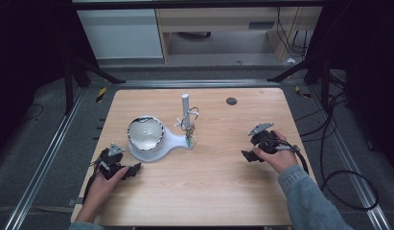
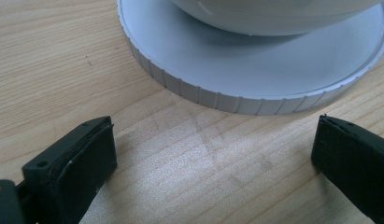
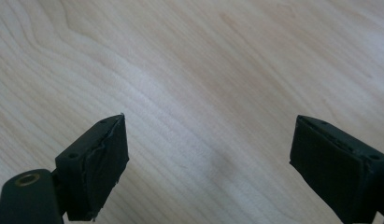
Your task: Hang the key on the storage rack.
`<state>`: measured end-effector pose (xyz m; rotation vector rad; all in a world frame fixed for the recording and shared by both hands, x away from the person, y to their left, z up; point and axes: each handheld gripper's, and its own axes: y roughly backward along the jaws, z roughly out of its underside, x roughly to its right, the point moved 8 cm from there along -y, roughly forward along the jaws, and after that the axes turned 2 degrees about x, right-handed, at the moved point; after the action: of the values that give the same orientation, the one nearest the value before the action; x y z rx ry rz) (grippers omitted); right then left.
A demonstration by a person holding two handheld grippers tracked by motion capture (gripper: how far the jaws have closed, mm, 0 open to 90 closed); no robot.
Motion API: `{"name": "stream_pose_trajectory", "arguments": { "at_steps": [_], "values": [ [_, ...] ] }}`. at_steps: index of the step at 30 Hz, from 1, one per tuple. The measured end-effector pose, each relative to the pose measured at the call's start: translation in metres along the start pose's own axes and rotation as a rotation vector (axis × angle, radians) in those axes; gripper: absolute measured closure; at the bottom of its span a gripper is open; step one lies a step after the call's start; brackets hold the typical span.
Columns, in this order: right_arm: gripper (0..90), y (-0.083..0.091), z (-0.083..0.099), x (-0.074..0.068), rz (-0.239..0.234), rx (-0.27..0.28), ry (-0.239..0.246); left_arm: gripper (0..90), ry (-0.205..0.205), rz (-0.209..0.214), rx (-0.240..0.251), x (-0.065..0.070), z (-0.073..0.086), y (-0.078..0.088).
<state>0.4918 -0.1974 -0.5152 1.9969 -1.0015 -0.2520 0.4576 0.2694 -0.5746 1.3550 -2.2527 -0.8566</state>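
A white stand [image 1: 173,140] sits on the wooden table [image 1: 223,182], with a shiny metal bowl [image 1: 145,132] on its round base and a white upright post [image 1: 185,104] that carries a bunch of keys [image 1: 189,125]. My left gripper [image 1: 132,171] rests on the table just in front of the round base [image 2: 255,70], jaws wide apart with bare wood between them. Over at the table's right side, my right gripper [image 1: 248,156] is low over bare wood, also open and empty; its black pads [image 3: 103,163] frame nothing but table.
A small dark round hole [image 1: 231,101] marks the table's far right part. Black cables [image 1: 329,158] trail off the right edge. Metal rails [image 1: 46,158] run along both sides, and a cabinet [image 1: 122,28] stands beyond the far edge.
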Motion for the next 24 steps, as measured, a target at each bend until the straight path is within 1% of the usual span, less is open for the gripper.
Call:
{"name": "stream_pose_trajectory", "arguments": {
  "at_steps": [3, 5, 7, 8, 11, 12, 14, 15, 16, 17, 18, 19, 20, 21, 22, 23, 24],
  "values": [
    [11.6, -0.006, 0.013, -0.007, -0.032, -0.013, -0.017, 0.0, 0.0, 0.0, 0.0, 0.0, 0.0, 0.0],
    [11.7, -0.01, 0.02, -0.01, -0.035, -0.015, -0.021, 0.0, 0.0, 0.0, 0.0, 0.0, 0.0, 0.0],
    [11.6, -0.013, 0.026, -0.01, -0.043, -0.019, -0.039, 0.0, 0.0, -0.001, -0.002, 0.0, 0.0, 0.0],
    [11.6, -0.015, 0.03, -0.008, -0.035, -0.021, -0.044, 0.0, -0.001, -0.002, -0.002, 0.0, 0.0, 0.0],
    [11.5, -0.019, 0.036, 0.0, -0.019, 0.004, -0.092, 0.0, -0.001, -0.001, -0.002, 0.0, 0.0, 0.0],
    [11.5, -0.019, 0.036, 0.0, -0.019, 0.004, -0.092, 0.0, -0.001, -0.001, -0.002, 0.0, 0.0, 0.0],
    [10.9, -0.021, 0.04, 0.009, -0.004, 0.024, -0.13, 0.0, -0.001, -0.002, -0.002, 0.0, 0.0, 0.0],
    [10.6, -0.022, 0.042, 0.016, 0.009, 0.048, -0.162, 0.0, -0.001, -0.001, -0.002, 0.0, 0.0, 0.0],
    [10.6, -0.022, 0.042, 0.016, 0.009, 0.048, -0.162, 0.0, -0.001, -0.001, -0.002, 0.0, 0.0, 0.0],
    [10.5, -0.023, 0.043, 0.021, 0.02, 0.061, -0.186, 0.0, 0.0, -0.001, -0.002, 0.0, 0.0, 0.0],
    [9.9, -0.025, 0.044, 0.029, 0.042, 0.081, -0.21, 0.0, -0.001, -0.002, -0.002, 0.0, 0.0, 0.0],
    [9.4, -0.027, 0.044, 0.032, 0.051, 0.095, -0.232, 0.0, -0.001, -0.001, -0.002, 0.0, 0.0, 0.0],
    [9.4, -0.027, 0.044, 0.032, 0.051, 0.095, -0.232, 0.0, -0.001, -0.001, -0.002, 0.0, 0.0, 0.0],
    [7.2, -0.03, 0.045, 0.035, 0.04, 0.12, -0.274, 0.0, -0.001, -0.001, -0.003, 0.0, 0.0, 0.0],
    [7.2, -0.03, 0.045, 0.035, 0.04, 0.12, -0.274, 0.0, -0.001, -0.001, -0.003, 0.0, 0.0, 0.0],
    [6.0, -0.033, 0.044, 0.037, 0.054, 0.149, -0.283, 0.0, -0.001, -0.002, -0.003, 0.0, 0.0, 0.0],
    [6.0, -0.033, 0.044, 0.037, 0.054, 0.149, -0.283, 0.0, -0.001, -0.002, -0.003, 0.0, 0.0, 0.0]
  ]
}}
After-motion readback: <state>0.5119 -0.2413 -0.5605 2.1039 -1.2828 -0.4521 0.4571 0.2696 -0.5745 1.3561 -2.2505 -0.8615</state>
